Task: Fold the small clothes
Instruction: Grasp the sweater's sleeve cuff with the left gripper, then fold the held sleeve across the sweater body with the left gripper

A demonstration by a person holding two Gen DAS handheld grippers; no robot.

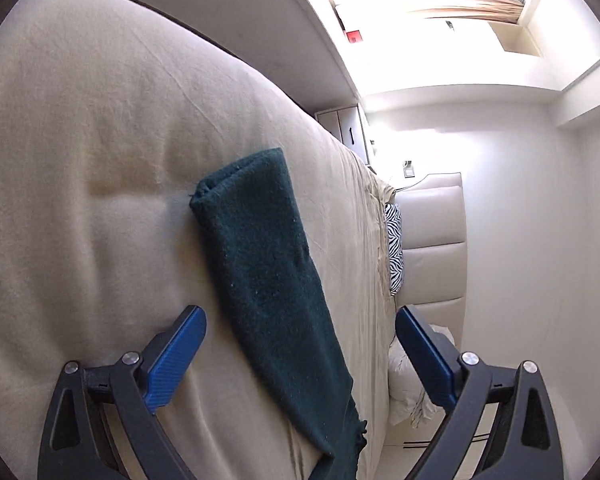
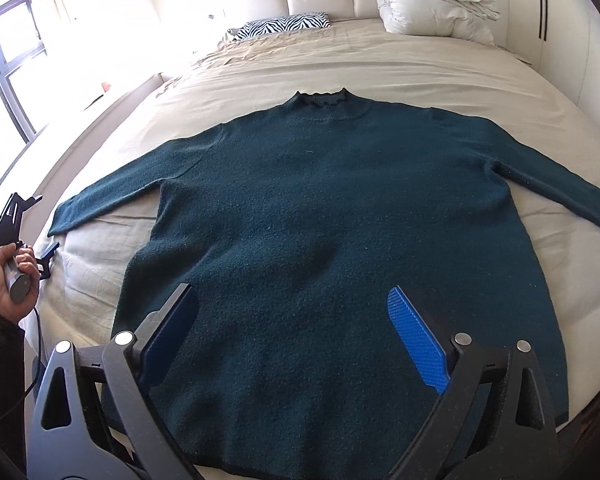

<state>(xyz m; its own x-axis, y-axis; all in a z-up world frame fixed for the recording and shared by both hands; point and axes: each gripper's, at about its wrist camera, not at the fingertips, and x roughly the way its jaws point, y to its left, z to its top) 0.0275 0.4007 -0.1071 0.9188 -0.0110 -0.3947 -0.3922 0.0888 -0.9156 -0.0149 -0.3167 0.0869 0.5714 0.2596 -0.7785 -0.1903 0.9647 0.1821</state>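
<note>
Dark green sweater (image 2: 320, 220) lies flat and face up on the beige bed sheet (image 2: 420, 76), collar at the far side, hem near you, both sleeves spread out to left and right. No fold made yet, by the look of it: you're at the opening step, lining up for the first sleeve.

Right gripper (image 2: 294, 320) hovers over the near part of the body panel, jaws wide, nothing between the pads. Left gripper (image 1: 300, 328), in your left hand (image 2: 10, 276), sits out by the left sleeve (image 1: 260, 264); its camera is rolled, so the bed reads tilted. Jaws wide there too, straddling the sleeve without pressing it.

Next move, as I judge it: close on the left cuff (image 1: 204, 194) or sleeve edge and carry it in across the chest. The knit looks thick and soft, so take both layers cleanly or it'll drag.

Hard to read:
- right sleeve end runs off the frame edge
- near hem partly hidden behind your right gripper's arms
- whether the left pads touch the sheet, cannot tell
- window glare washes out the far left

Zebra pillow (image 2: 284, 24) and white duvet (image 2: 432, 0) sit far, well apart from the sweater.
</note>
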